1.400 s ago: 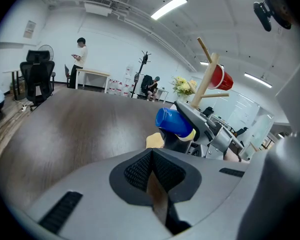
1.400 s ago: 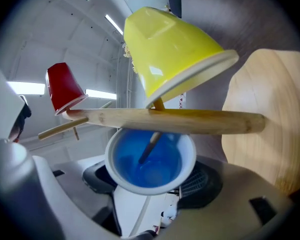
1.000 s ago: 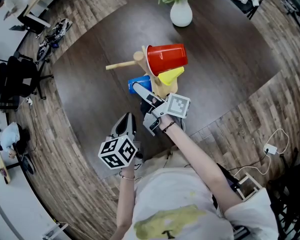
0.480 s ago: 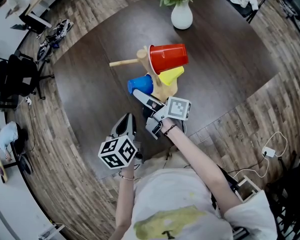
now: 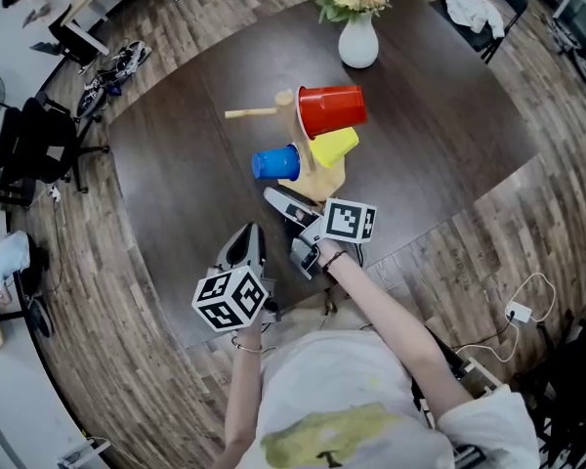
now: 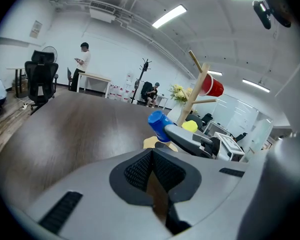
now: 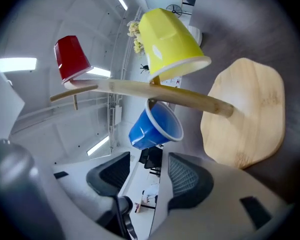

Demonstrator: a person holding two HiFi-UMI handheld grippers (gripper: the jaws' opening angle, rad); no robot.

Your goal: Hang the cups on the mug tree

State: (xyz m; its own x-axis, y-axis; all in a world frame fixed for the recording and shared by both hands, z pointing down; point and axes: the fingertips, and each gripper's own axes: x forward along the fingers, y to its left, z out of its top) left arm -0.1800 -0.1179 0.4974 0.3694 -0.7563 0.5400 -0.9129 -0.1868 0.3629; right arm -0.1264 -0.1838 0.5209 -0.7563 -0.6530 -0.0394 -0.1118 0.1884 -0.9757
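A big dark desk (image 5: 176,164) fills the middle of the room. On it stands a wooden mug tree (image 5: 329,178) with a flat wooden foot, and all three cups hang on it. A white vase (image 5: 357,43) with flowers stands on the far side of the desk, well apart from the tree.

The right claw (image 5: 285,213) is held out level, close to the near side of the tree. Its two jaws are apart and have just been closing a bit. Nothing is between them. The left claw (image 5: 246,234) is near the desk's edge, farther back from the tree. Its jaws are pressed together with nothing in them.

The red cup (image 5: 330,110) is the biggest. It hangs up high on the far side of the tree, away from both claws. The yellow cup (image 5: 334,147) hangs lower, just beside the red one. The blue cup (image 7: 155,126) hangs on a peg on the left side of the tree. It is just past the tips of the right claw, in line with the gap, but not touching the jaws.
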